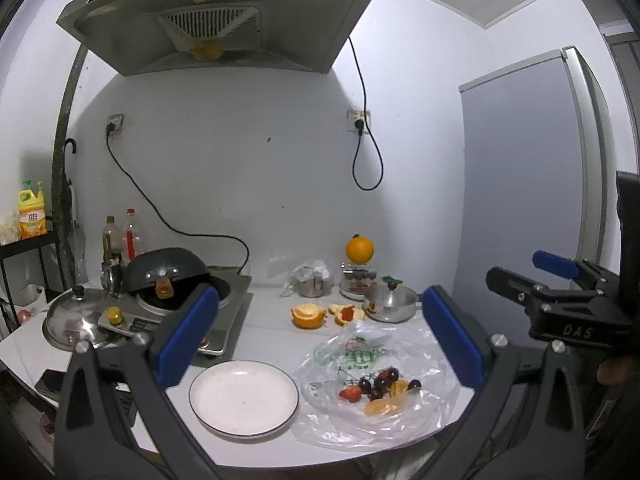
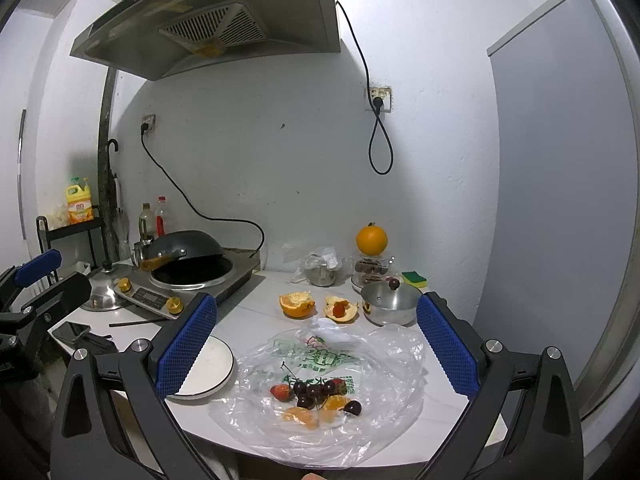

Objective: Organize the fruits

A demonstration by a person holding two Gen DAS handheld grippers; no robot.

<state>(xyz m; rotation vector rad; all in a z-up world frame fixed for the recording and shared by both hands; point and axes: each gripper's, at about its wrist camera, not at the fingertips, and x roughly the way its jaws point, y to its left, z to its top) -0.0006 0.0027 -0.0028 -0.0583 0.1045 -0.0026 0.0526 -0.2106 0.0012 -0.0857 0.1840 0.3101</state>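
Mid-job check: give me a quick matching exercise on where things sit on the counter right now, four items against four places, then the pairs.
Things:
1. white plate
2. cherries
3. whole orange
4. small steel pot

Places:
A. on top of a clear container by the back wall
B. on the spread plastic bag
C. bare, on the counter left of the bag
D. behind the bag, right of the orange peels

Pairs: 1-C, 2-B, 3-A, 4-D

plate (image 1: 244, 398): white, dark rim | cherries (image 2: 314, 391): dark red
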